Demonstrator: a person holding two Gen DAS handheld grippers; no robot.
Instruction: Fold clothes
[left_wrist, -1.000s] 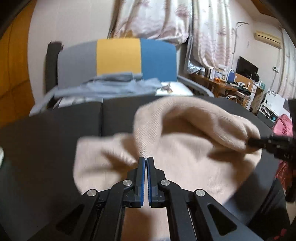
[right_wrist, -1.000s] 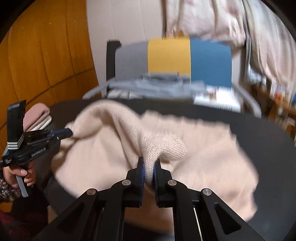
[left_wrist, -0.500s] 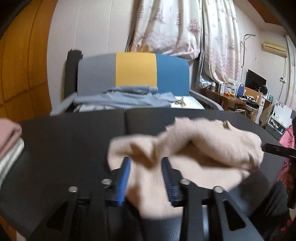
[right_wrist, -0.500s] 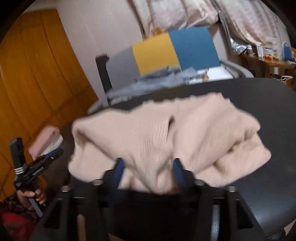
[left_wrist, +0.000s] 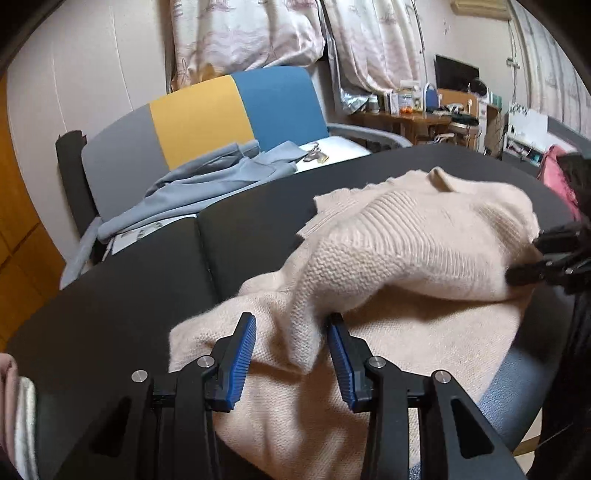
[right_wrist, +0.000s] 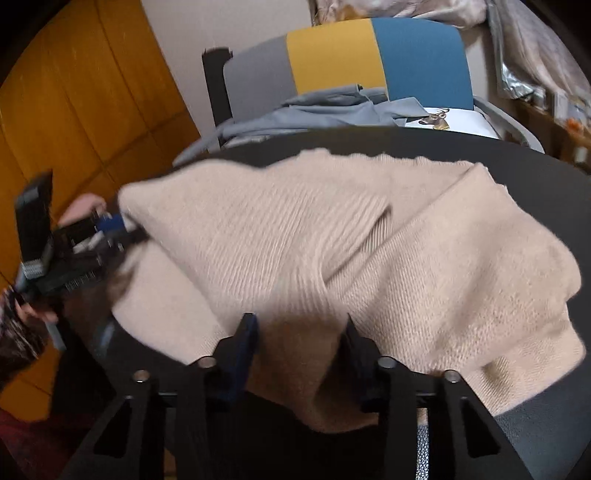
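A beige knit sweater lies bunched on the black round bench, its near part draped over the bench's front edge toward the camera. In the left wrist view the left claw has its blue-padded fingers apart and opening, with a loose fold of the sweater between them; the pads do not press on the knit. The right claw shows its jaws parted too, though closing, with sweater cloth lying between them and no pinch on it yet (that view is blurred). Each claw shows at the edge of the other's view, beside the sweater's ends: the left one at the left end, the right one at the right end. Behind the bench stands a chair with a grey, yellow and blue back, a grey-blue garment heaped on its seat.
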